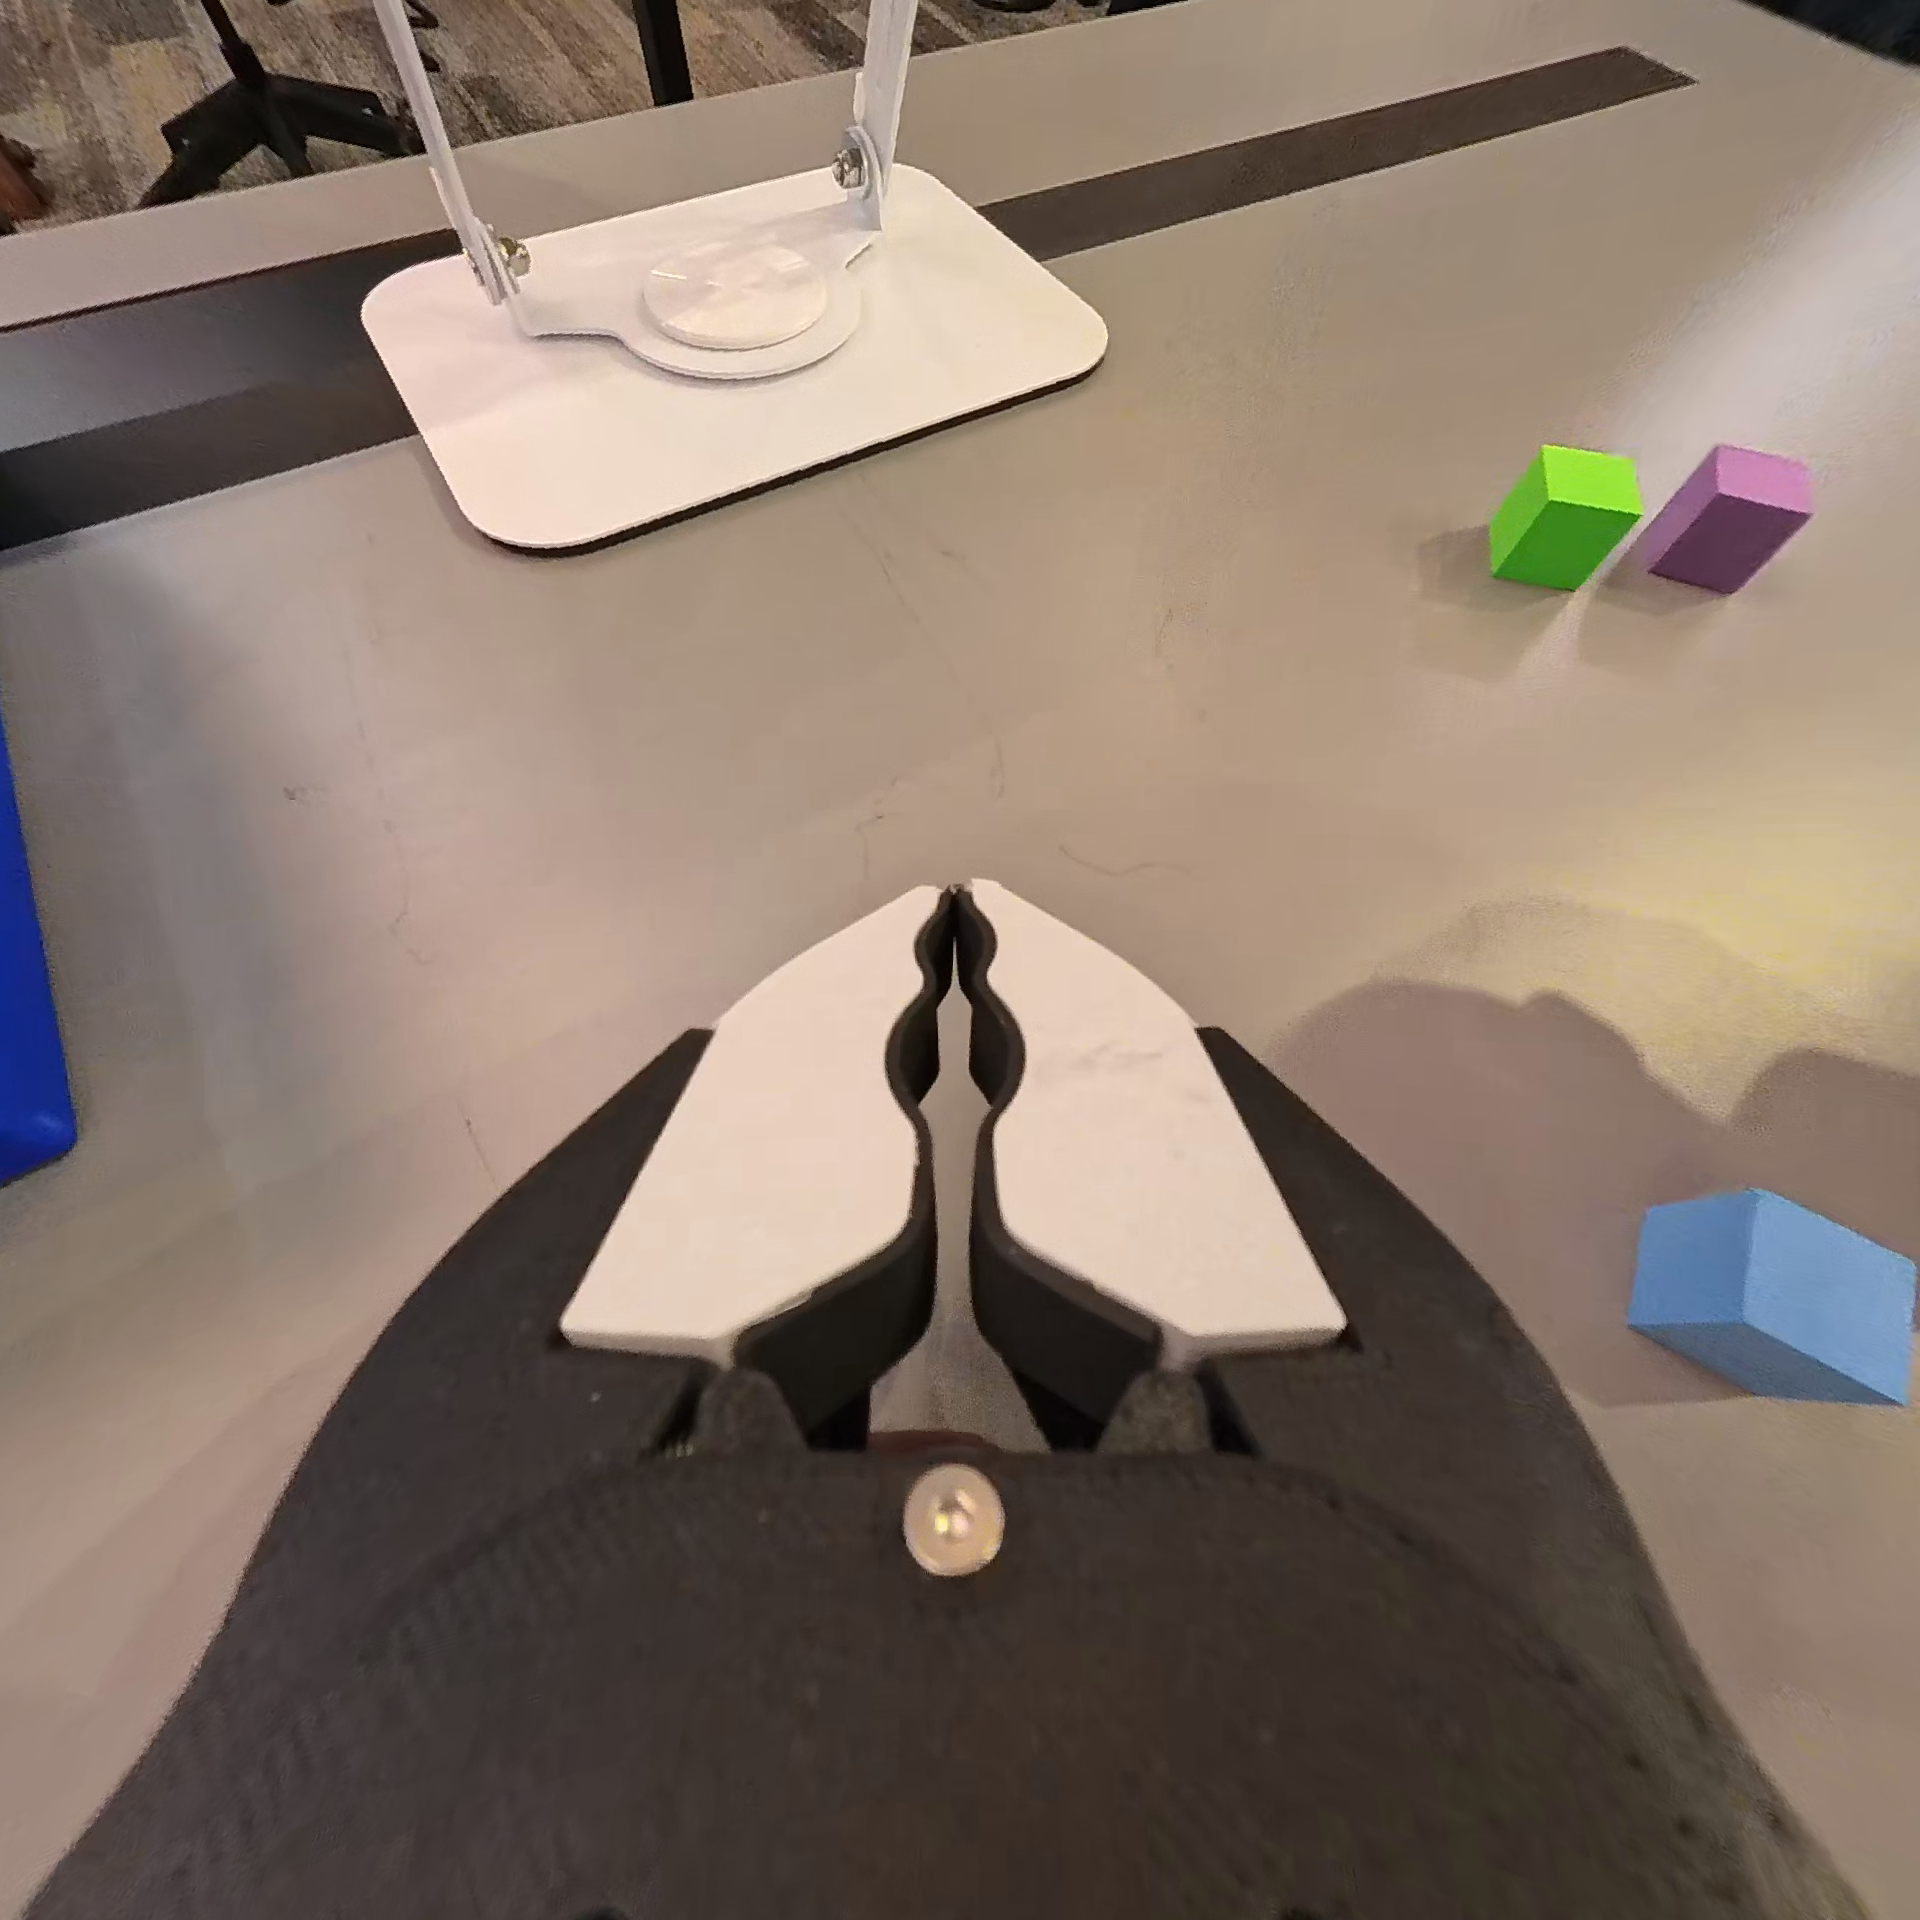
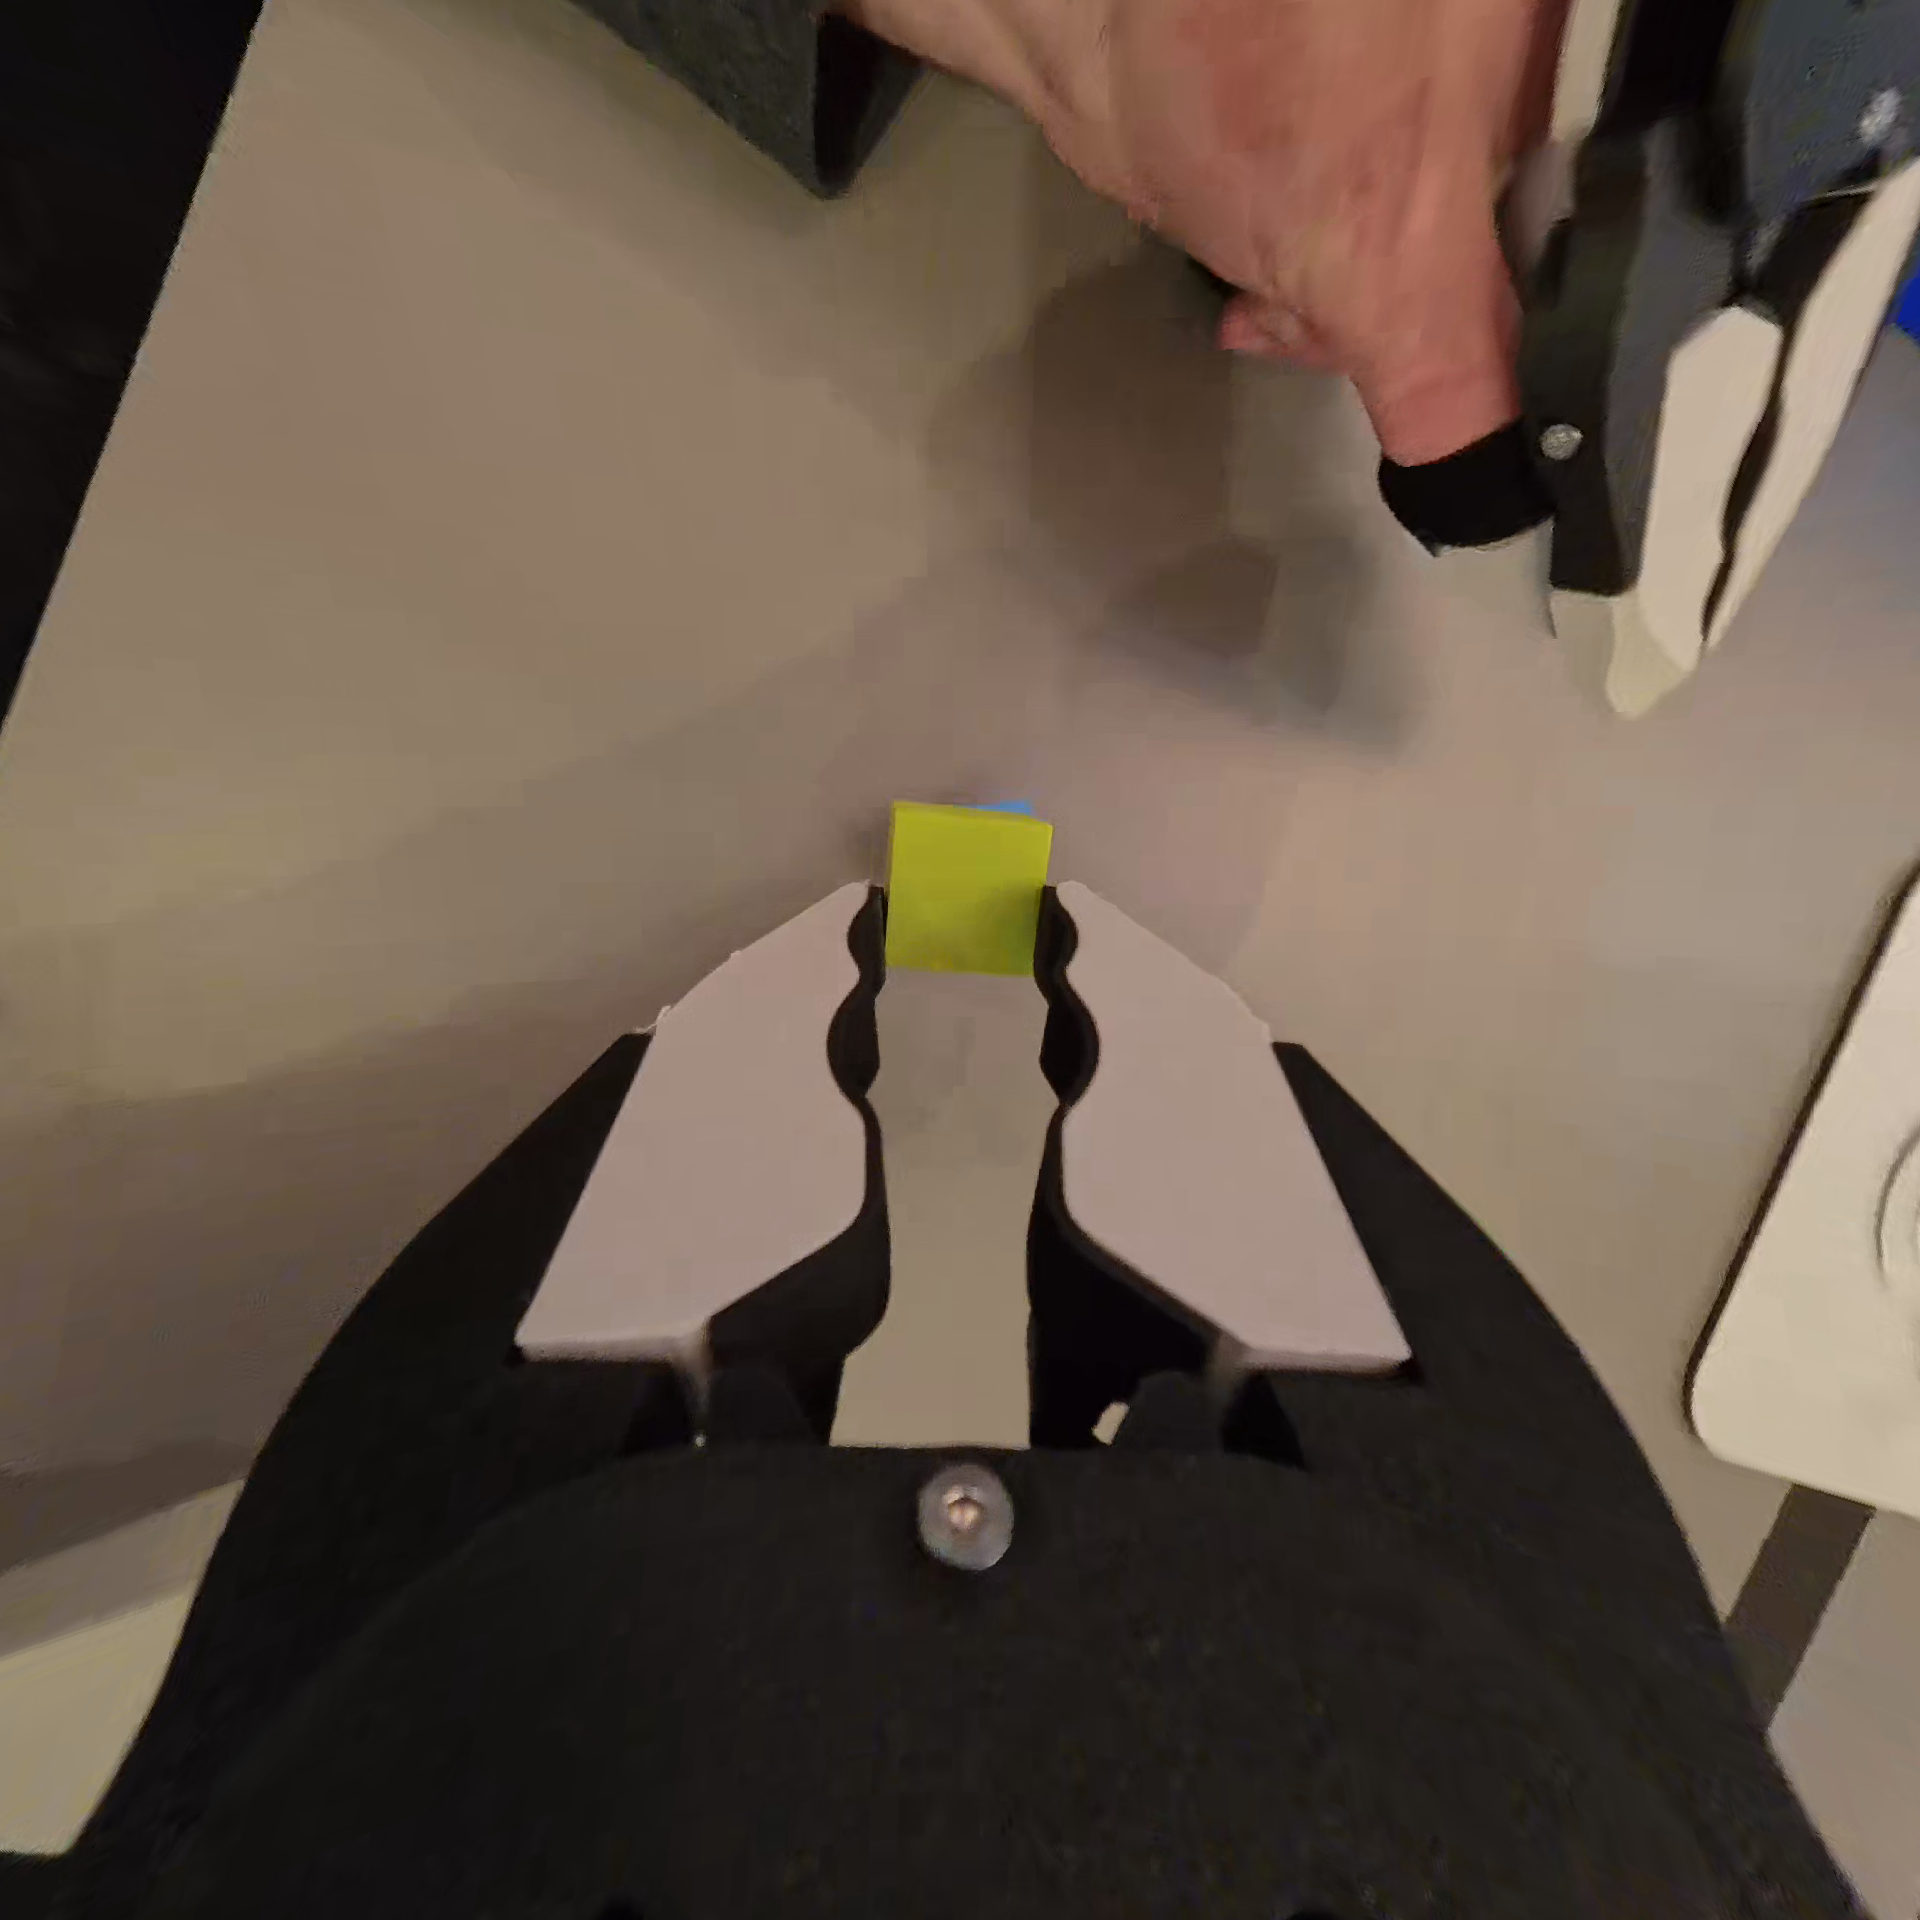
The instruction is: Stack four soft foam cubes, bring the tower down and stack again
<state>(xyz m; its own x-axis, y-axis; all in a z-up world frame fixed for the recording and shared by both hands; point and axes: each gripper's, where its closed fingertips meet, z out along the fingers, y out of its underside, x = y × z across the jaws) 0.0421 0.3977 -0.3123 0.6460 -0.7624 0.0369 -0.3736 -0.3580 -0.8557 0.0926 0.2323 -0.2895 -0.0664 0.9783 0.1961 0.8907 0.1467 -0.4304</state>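
A: Right gripper (image 2: 964, 899) is clamped on a yellow-green cube (image 2: 966, 894), both pads pressed on its side faces, only the tips gripping. A sliver of blue cube (image 2: 1013, 806) shows just past its top edge, so the carried cube looks lined up over the blue one. View is motion-blurred, so whether the two are touching yet can't be told

B: Left side?

A: Left gripper (image 1: 954, 891) is closed with nothing in it, pads meeting at the tips, hovering over bare table (image 1: 623, 779). Blue cube (image 1: 1777, 1299) sits near it to its right. Farther out, green cube (image 1: 1564, 516) and purple cube (image 1: 1730, 516) lie side by side, just beside each other, well apart from the blue one

B: So stack status?

A: Judging by layout: blue is the base, yellow-green going on second, green and purple not yet stacked. Beyond everything, a white stand base (image 1: 727, 353) on the table, not in the way

B: Risks?

A: Main one: foam is soft, the tip-only pinch could let the cube rotate or spring when released, landing skewed on blue. An offset there would compound over the next two cubes and the tower may lean. Second: the left gripper and the hand (image 2: 1299, 187) holding it are close to the drop zone in the right wrist view; a stray sweep could knock blue out from under. Third: releasing too high lets light foam bounce off
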